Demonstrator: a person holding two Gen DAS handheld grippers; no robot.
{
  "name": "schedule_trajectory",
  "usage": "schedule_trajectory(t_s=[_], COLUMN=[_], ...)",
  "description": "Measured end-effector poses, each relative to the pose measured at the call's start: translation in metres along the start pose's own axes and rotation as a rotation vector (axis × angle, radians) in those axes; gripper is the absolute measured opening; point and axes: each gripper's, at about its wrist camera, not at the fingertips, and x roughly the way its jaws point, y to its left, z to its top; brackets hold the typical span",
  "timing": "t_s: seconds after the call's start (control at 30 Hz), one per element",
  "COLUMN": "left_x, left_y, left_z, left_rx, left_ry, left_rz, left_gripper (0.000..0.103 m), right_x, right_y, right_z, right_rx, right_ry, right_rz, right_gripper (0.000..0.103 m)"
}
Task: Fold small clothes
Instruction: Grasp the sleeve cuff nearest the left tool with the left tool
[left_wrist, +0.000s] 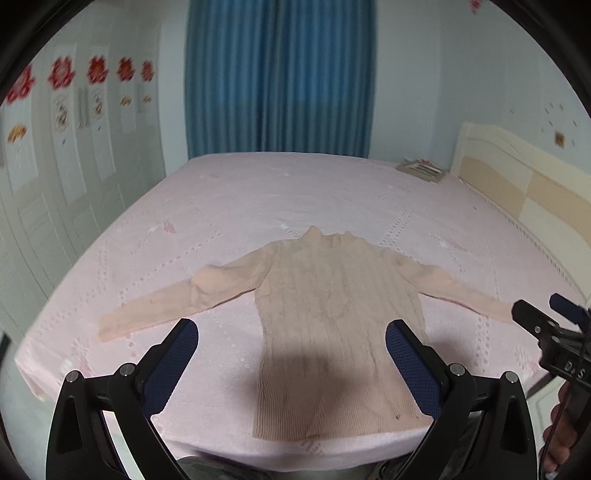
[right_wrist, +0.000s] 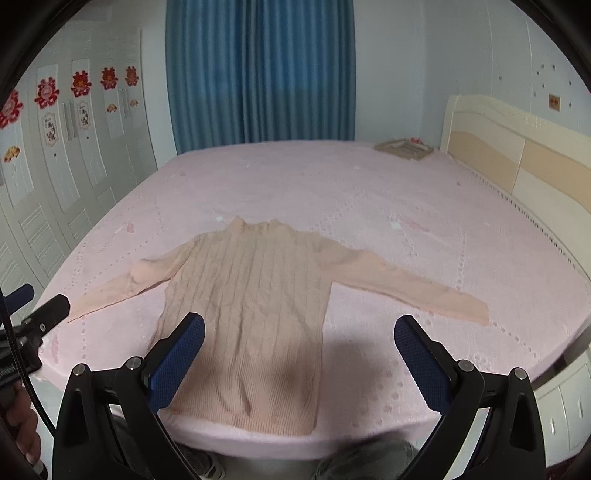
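Observation:
A small peach ribbed sweater (left_wrist: 332, 314) (right_wrist: 251, 295) lies flat on the pink bed, collar away from me, hem at the near edge, both sleeves spread out sideways. My left gripper (left_wrist: 291, 332) hovers open above the sweater's lower left side, nothing between its blue pads. My right gripper (right_wrist: 299, 328) hangs open above the lower right part of the sweater, also holding nothing. The right gripper (left_wrist: 546, 325) shows at the right edge of the left wrist view; the left gripper (right_wrist: 40, 314) shows at the left edge of the right wrist view.
The pink bedspread (left_wrist: 295, 192) (right_wrist: 369, 192) stretches far beyond the sweater. A flat framed object (left_wrist: 421, 168) (right_wrist: 404, 147) lies at the far right corner by the cream headboard (right_wrist: 517, 155). Blue curtains (right_wrist: 258, 74) hang behind; white wardrobe doors (right_wrist: 66, 166) stand left.

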Motion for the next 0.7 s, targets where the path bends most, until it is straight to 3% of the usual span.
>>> schedule_trajectory(t_s=[0.1, 0.2, 0.33, 0.47, 0.63, 0.7], left_x=[0.026, 0.057, 0.101, 0.143, 0.169, 0.178], left_y=[0.02, 0.047, 0.103, 0.174, 0.256, 0.276], left_z=[-0.01, -0.023, -0.044, -0.069, -0.092, -0.095], left_rx=[-0.046, -0.104, -0.247, -0.42, -0.608, -0.653], left_ry=[0.013, 0.056, 0.131, 0.218, 0.199, 0.191], left_rz=[0.029, 0.061, 0.081, 0.063, 0.182, 0.181], left_gripper=[0.103, 0.102, 0.102, 0.101, 0.1, 0.1], right_x=[0.018, 0.05, 0.107, 0.147, 0.193, 0.211], right_y=[0.006, 0.015, 0.03, 0.042, 0.053, 0.054], right_z=[-0.007, -0.01, -0.017, -0.02, -0.008, -0.001], right_rx=[-0.004, -0.02, -0.041, -0.051, -0.101, -0.107], right_ry=[-0.04, 0.006, 0.095, 0.086, 0.098, 0.093], right_rz=[0.063, 0.097, 0.122, 0.132, 0.17, 0.162], right_gripper=[0.101, 0.101, 0.101, 0.101, 0.1, 0.1])
